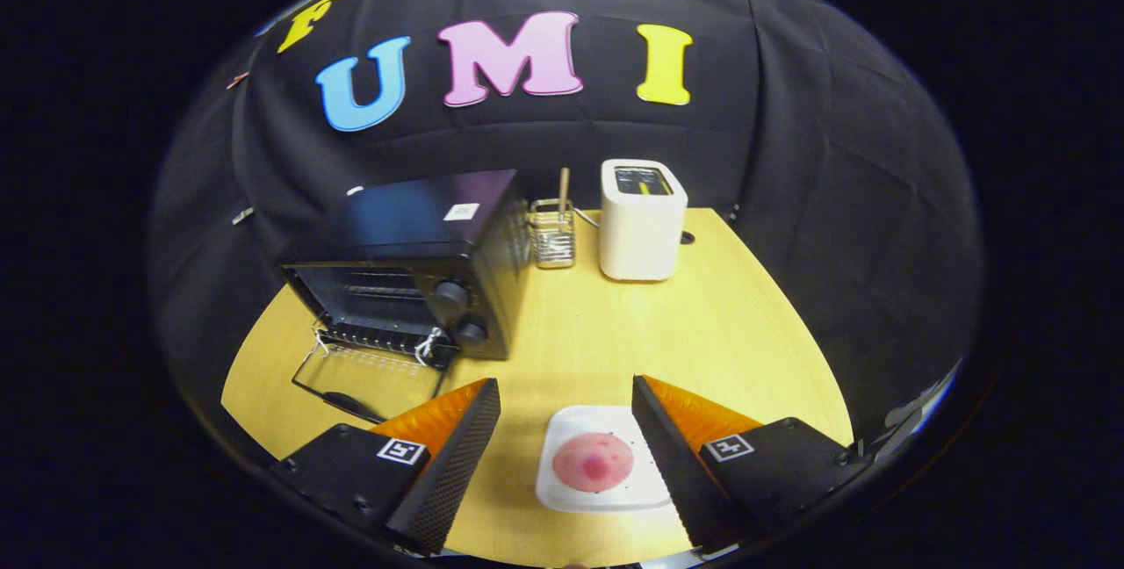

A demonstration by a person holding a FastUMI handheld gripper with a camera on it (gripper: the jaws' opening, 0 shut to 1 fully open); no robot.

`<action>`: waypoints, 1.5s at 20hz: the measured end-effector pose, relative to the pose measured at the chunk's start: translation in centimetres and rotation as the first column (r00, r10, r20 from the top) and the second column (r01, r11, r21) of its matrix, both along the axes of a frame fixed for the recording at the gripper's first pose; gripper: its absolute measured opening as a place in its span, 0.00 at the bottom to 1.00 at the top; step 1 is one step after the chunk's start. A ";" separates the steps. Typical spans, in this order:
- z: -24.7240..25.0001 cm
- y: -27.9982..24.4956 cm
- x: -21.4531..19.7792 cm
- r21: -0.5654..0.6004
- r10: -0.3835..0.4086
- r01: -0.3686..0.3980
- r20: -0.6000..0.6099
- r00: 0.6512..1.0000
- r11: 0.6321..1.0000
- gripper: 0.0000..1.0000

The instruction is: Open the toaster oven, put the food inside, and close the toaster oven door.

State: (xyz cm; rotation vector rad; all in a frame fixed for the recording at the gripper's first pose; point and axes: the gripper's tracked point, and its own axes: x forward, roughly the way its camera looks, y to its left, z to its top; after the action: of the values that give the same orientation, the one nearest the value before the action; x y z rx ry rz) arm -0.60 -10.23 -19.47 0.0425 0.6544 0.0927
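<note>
A round pink piece of food (594, 462) lies on a small white plate (562, 490) on a yellow table (615, 332). The gripper (566, 400) hovers above it with its two fingers spread wide, one on each side of the plate, gripping nothing. Beyond the left finger stands a black toaster oven (413, 262), its glass door (369, 371) folded down flat onto the table. Further back are a wire holder (552, 235) with a wooden stick and a white toaster (642, 219).
</note>
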 end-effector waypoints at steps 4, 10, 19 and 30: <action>-3.0 -4.9 -0.2 -0.003 -0.067 0.067 -0.069 0.995 0.998 0.99; -8.5 -9.1 -1.5 -0.034 -0.049 0.043 -0.201 0.978 0.999 0.99; -15.8 -9.8 -3.4 -0.023 0.016 -0.028 -0.400 0.916 0.999 1.00; -17.0 -8.7 -3.9 -0.017 0.046 -0.062 -0.477 0.878 0.998 0.42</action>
State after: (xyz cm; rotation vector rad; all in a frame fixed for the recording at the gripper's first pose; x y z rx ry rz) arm -4.55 -18.90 -36.45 0.0159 1.1529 0.1277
